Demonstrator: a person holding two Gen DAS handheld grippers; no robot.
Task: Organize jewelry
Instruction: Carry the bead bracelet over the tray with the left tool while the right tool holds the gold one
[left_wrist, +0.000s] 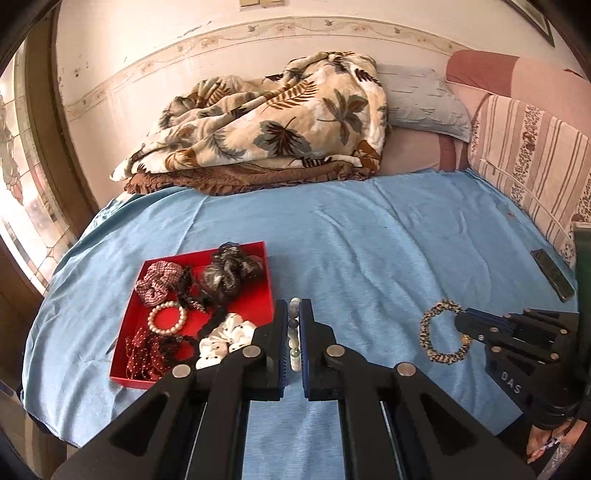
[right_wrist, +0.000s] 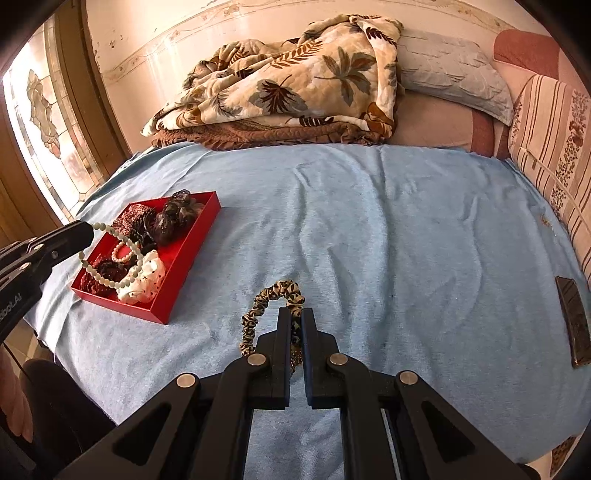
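Note:
My left gripper (left_wrist: 294, 314) is shut on a pale green bead bracelet (left_wrist: 294, 332), held just right of the red tray (left_wrist: 255, 246). In the right wrist view the left gripper (right_wrist: 86, 232) holds the bead bracelet (right_wrist: 122, 254) hanging over the red tray (right_wrist: 177, 291). The tray holds several scrunchies and a pearl bracelet (left_wrist: 167, 318). My right gripper (right_wrist: 294, 317) is shut on a leopard-print scrunchie (right_wrist: 269, 295) on the blue sheet; it also shows in the left wrist view, gripper (left_wrist: 463, 321) and scrunchie (left_wrist: 432, 325).
A dark phone (left_wrist: 552, 275) lies at the bed's right edge, also in the right wrist view (right_wrist: 572, 321). A leaf-print blanket (left_wrist: 266, 125) and pillows (left_wrist: 421, 99) are piled at the back. A striped cushion (left_wrist: 532, 162) lines the right side.

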